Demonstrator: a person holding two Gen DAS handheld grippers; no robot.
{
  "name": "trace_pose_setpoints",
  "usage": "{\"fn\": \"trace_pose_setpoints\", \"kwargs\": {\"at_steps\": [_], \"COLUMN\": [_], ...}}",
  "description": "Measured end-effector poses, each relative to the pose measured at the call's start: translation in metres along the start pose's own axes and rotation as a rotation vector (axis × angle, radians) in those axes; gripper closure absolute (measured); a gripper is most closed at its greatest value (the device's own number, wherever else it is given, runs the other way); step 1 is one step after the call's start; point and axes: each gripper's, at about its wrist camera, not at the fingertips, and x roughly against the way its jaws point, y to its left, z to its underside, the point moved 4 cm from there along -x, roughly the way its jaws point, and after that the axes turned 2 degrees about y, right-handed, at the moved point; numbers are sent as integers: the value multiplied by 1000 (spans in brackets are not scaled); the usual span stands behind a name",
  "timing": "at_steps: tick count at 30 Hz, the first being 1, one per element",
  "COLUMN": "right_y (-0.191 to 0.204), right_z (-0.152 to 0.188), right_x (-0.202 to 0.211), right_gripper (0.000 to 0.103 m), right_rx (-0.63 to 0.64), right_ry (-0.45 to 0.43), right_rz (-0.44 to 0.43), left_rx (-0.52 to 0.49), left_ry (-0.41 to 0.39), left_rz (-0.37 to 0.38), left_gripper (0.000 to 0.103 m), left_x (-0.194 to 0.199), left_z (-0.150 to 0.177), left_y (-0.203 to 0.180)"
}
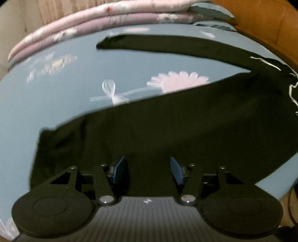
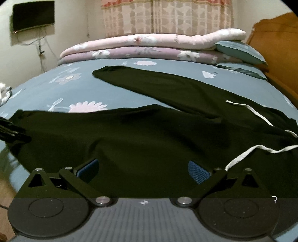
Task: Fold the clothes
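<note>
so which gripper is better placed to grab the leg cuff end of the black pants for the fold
Left, probably. The left gripper hangs open over the black pants close to the near leg's cuff. The right gripper, also open, sits nearer the white drawstring at the waist end.

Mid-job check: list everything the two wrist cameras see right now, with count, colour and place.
trousers: one, black, spread flat on the bed, legs apart
drawstring: white, two ends lying at the waist
bedsheet: one, blue, floral
folded quilts: two, pink, stacked at the far edge
pillows: two, blue, beside the headboard
headboard: one, wooden
curtain: one, patterned
TV: one, black, wall-mounted
left gripper: open over the trousers
right gripper: open over the trousers
</note>
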Motion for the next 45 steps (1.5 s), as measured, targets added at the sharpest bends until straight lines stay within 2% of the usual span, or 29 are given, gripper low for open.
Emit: {"fn": "trace_pose_setpoints", "kwargs": {"at_steps": [3,6,7,8,10,11,15,17,19,21,24,26,28,31,32,33,35,37,39,42,45], "right_y": [2,0,0,0,-1,-2,-8,-10,-12,-15,-22,-26,-27,-25,-22,-19,-21,-22,-20,-19,-13], "right_z": [3,5,5,5,6,6,5,6,9,12,18,22,25,33,36,39,41,38,33,25,19], "right_x": [0,1,1,2,5,5,-1,-5,-7,-9,-13,-18,-24,-31,-31,-31,-30,-30,-30,-20,-5], "right_gripper": [0,0,0,0,0,0,0,0,0,0,0,0,0,0,0,0,0,0,0,0,0], "right_rx": [15,-5,-9,-12,-15,-17,-40,-49,-53,-54,-67,-74,-70,-24,20,56,45,43,40,60,154], "right_ry": [7,7,6,4,-4,-6,1,9,19,32,58,76,98,124,107,90,76,89,108,94,68], "right_rz": [13,17,21,23,23,23,28,25,24,25,24,22,16,2,6,8,-5,-7,4,-20,-28], "left_rx": [50,101,104,95,46,18,-69,-90,-100,-117,-101,-76,-64,-147,-166,-176,-157,-99,-92,-183,-371], "left_ry": [-17,-4,8,15,0,-15,-69,-66,-41,-20,20,-15,-17,-48,-62,-70,-64,-36,-45,-136,-249], "left_rz": [-8,-29,-35,-42,-30,-7,166,269,328,324,255,242,221,197,185,177,175,183,155,127,118], "left_gripper": [43,38,38,44,44,43,41,40,40,41,39,38,39,32,27,25,20,20,31,32,29], "left_x": [-9,-22,-22,-20,-11,-6,8,1,-13,-29,-58,-64,-65,-63,-62,-61,-59,-59,-50,-20,17], "left_z": [-2,-19,-24,-28,-37,-41,-62,-71,-76,-77,-77,-80,-82,-77,-74,-72,-70,-72,-72,-68,-51], "left_y": [7,18,17,14,-1,-11,-57,-82,-104,-116,-115,-108,-106,-113,-115,-114,-110,-102,-100,-105,-123]}}
